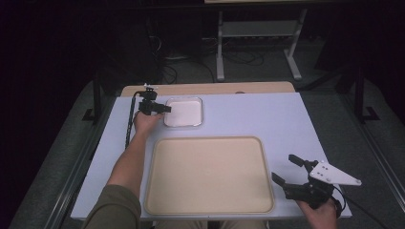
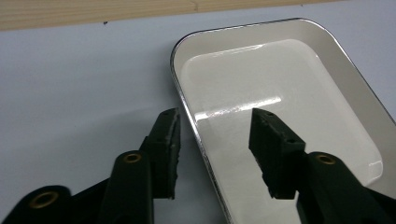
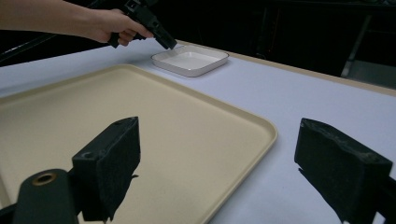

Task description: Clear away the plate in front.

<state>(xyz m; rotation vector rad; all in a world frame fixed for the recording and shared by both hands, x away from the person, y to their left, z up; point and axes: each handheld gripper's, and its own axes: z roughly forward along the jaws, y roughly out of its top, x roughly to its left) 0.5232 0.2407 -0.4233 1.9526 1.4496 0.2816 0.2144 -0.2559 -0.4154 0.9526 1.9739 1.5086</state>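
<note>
A small white dish [image 1: 184, 112] with a thin metal rim sits at the back of the table, empty. My left gripper [image 1: 167, 109] is open at the dish's left edge. In the left gripper view the left gripper [image 2: 215, 128] straddles the rim of the dish [image 2: 280, 116], one jaw outside on the table and one inside over the glossy floor. A large beige tray [image 1: 208, 174] lies in front, empty. My right gripper [image 1: 285, 168] is open near the tray's right front corner. In the right gripper view the right gripper [image 3: 215, 154] spans the corner of the tray [image 3: 116, 102], and the dish [image 3: 190, 60] shows beyond.
The white tabletop [image 1: 267, 119] has bare room to the right of the dish and tray. A wooden strip [image 1: 210, 88] runs along the table's back edge. A cable [image 1: 129, 119] trails from the left gripper down the table's left side.
</note>
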